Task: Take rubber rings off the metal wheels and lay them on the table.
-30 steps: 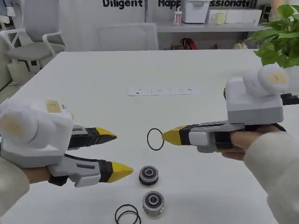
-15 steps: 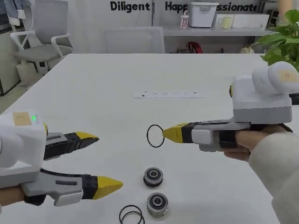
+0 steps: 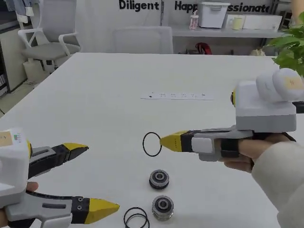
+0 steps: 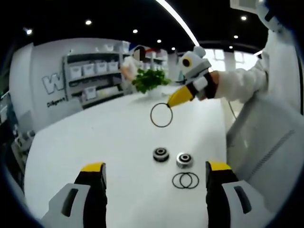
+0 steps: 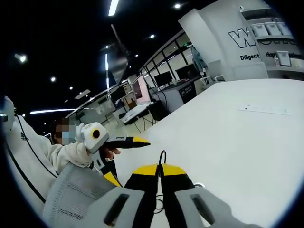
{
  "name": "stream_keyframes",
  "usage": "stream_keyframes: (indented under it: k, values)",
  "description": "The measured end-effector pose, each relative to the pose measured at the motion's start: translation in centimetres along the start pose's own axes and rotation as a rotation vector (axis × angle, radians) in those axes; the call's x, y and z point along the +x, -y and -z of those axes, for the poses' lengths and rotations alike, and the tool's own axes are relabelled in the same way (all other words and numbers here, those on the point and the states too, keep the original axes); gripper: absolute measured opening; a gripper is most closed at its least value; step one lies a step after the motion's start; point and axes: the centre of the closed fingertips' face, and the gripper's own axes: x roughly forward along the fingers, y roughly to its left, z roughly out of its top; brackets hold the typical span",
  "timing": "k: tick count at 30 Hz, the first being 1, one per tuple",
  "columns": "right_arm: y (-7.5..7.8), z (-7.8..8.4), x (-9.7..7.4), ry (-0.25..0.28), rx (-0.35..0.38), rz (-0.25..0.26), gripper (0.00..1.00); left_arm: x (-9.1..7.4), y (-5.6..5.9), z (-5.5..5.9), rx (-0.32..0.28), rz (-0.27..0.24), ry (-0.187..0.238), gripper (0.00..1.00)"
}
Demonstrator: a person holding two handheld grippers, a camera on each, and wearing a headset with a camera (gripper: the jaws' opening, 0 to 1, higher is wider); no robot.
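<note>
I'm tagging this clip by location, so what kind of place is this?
Probably an office or lab workspace: a large white table, an office chair beside it, shelves of storage bins, and slogan lettering on the wall.

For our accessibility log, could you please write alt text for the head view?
The right gripper is shut on a black rubber ring over the white table. Nearer the camera sit two metal wheels and a pair of loose rings; the left gripper is open at lower left.

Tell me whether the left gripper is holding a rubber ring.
No: the left gripper is open and empty; the right gripper holds the ring.
</note>
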Motion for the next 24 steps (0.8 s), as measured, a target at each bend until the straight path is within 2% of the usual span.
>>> stream_keyframes:
  k: [5,11,24]
  values:
    - [-0.3,0.3,0.2,-0.011,0.003,-0.013,0.00,0.0,0.1,0.1,-0.012,0.004,-0.001,0.89]
    - [-0.8,1.1,0.7,-0.036,0.005,-0.033,0.00,0.2,0.3,0.9,-0.001,0.002,-0.035,0.99]
    - [-1.9,3.6,2.0,-0.118,0.001,-0.077,0.00,0.5,1.2,1.8,-0.001,0.039,-0.074,1.00]
